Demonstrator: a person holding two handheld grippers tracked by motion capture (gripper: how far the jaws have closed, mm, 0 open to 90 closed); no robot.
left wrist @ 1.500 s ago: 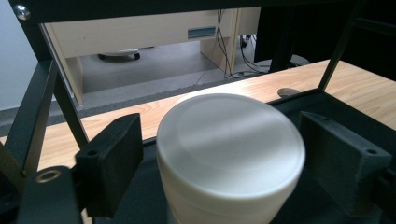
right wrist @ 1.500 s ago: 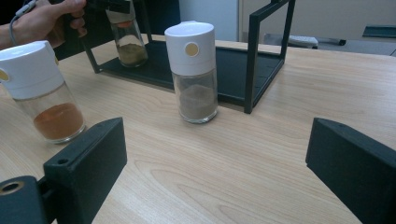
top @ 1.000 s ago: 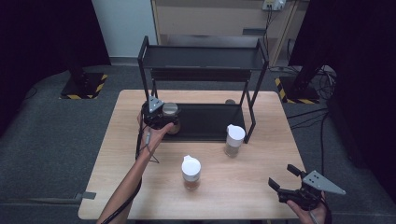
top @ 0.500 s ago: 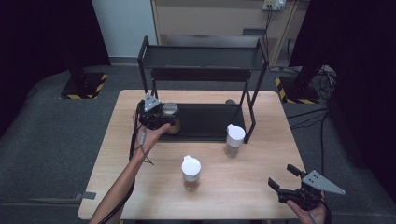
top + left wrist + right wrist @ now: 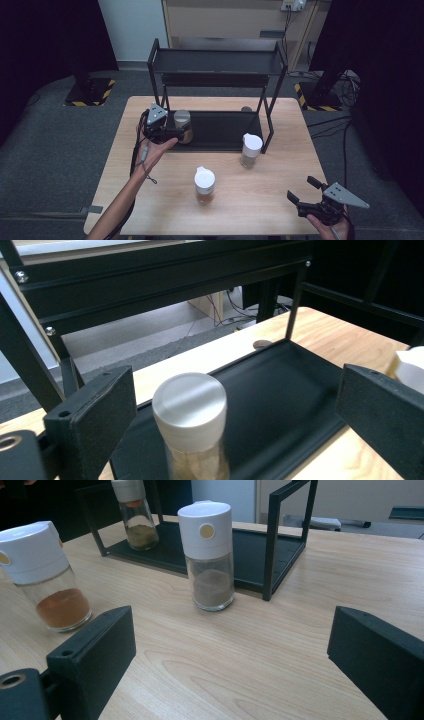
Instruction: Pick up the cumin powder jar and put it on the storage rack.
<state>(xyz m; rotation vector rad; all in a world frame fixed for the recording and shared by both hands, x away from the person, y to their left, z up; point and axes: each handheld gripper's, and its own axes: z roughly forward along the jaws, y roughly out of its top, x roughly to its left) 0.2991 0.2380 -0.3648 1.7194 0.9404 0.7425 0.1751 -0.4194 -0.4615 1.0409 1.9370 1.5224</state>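
While a second ago it gripped the jar (image 5: 182,125), the left gripper (image 5: 165,131) now sits back from it in the high view, the jar standing on the rack (image 5: 220,131). In the left gripper view its jaws are spread, so placement looks done. In the right gripper view the right gripper's jaws gape idle.

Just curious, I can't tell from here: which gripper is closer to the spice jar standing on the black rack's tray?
Left. The left gripper has its open jaws on either side of the jar; the right gripper is far off at the table's near right corner.
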